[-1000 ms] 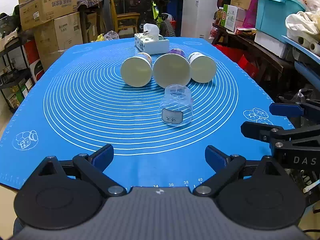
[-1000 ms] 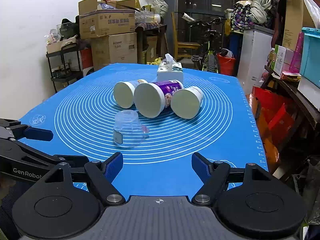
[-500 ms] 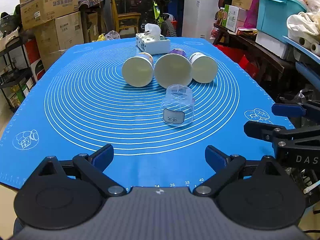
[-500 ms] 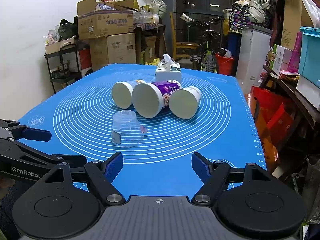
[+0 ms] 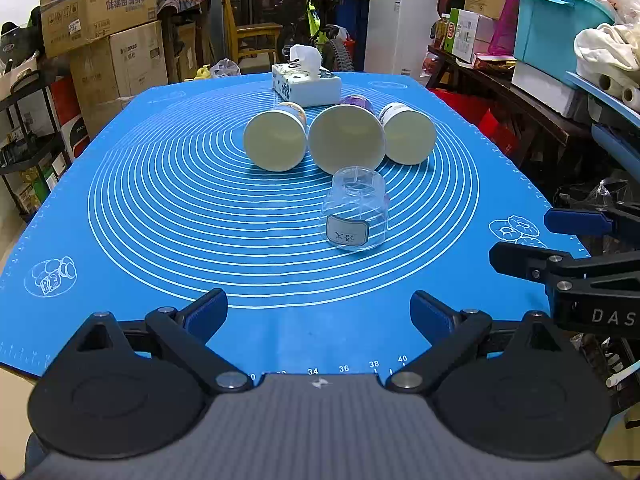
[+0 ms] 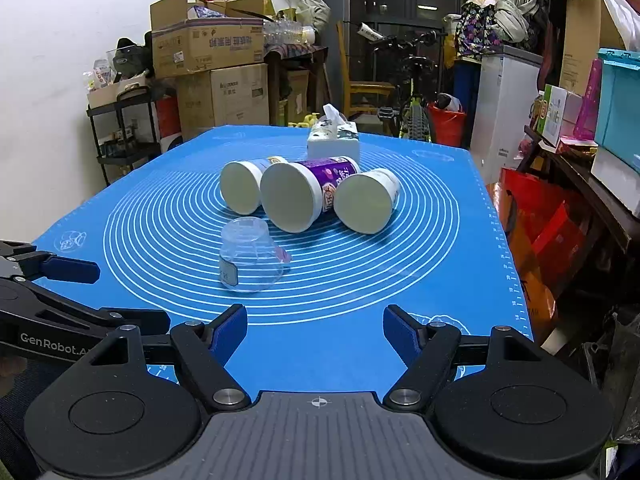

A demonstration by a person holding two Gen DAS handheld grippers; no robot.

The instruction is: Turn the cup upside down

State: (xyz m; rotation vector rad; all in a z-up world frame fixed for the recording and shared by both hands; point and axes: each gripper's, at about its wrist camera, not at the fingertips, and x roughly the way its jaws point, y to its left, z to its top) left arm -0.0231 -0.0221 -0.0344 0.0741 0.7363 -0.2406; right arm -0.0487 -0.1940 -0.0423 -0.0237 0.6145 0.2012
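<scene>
Near the middle of the blue mat (image 5: pixel 132 184), a little toward its near edge, the clear cup (image 5: pixel 355 214) stands with its wide mouth down on the mat and its closed base on top, a small label facing the left wrist camera. Just behind it three paper cups (image 5: pixel 346 144) lie on their sides in a row, their openings facing the near edge, and a tissue box (image 5: pixel 306 82) sits toward the far edge. The left gripper (image 5: pixel 318 314) hangs over the near edge with its jaws spread wide and nothing between them; the right gripper (image 6: pixel 315 330) is likewise wide open and empty, beside the near right corner. Neither touches the cup, which sits well apart from both. Judged from how it rests, the clear cup already looks inverted, so either the flip on this one is done and the grippers are standing off, or one of the paper cups is the next target; the pictures do not settle which. If a paper cup is meant, the next move calls for reaching past the clear cup without knocking it, closing across the cup's wall and rotating it mouth-down onto the mat.
</scene>
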